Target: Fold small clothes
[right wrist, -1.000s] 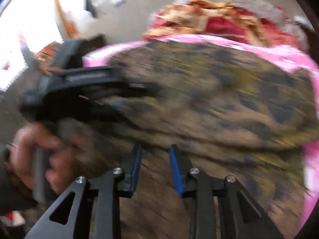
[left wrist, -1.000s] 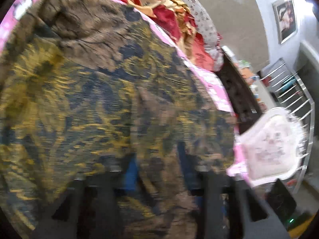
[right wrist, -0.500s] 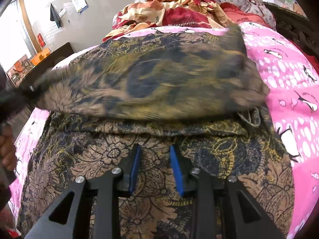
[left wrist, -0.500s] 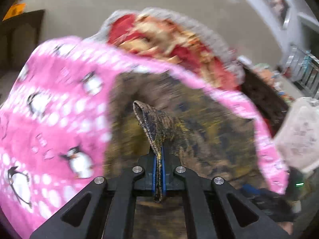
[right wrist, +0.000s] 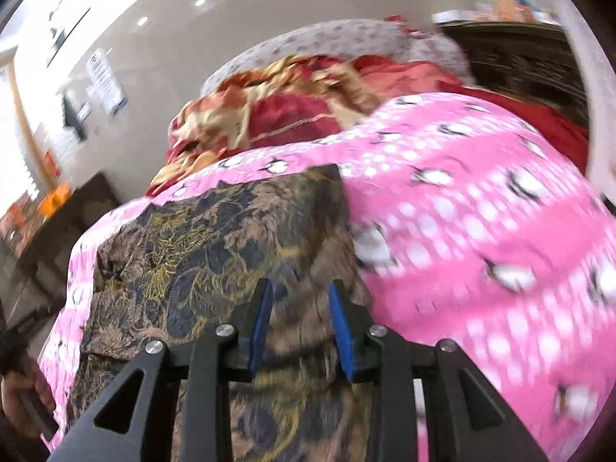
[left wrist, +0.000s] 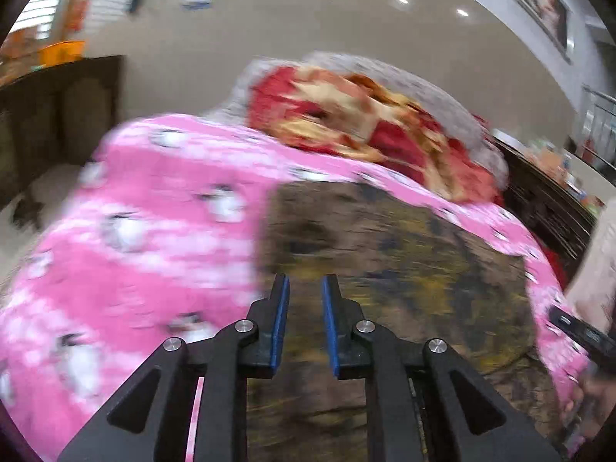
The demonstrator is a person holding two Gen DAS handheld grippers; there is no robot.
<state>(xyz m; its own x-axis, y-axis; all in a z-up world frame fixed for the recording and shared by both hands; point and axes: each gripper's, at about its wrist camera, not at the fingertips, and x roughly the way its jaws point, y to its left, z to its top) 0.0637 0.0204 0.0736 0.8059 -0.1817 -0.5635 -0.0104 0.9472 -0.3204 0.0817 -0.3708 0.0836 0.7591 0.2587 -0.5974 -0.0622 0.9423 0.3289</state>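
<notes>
Left view: my left tongs (left wrist: 304,323) hang parted, empty, over the folded brown garment (left wrist: 385,254) on the pink blanket (left wrist: 154,231). Right view: right tongs (right wrist: 298,319) narrowly parted, empty; I'd pinch both layers squarely at the near edge.

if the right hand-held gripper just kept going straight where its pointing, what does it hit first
Most likely the brown, navy and gold floral patterned garment lying on the pink penguin-print blanket. The right hand-held gripper stands open over the cloth's right part, empty; depth is hard to judge.
</notes>
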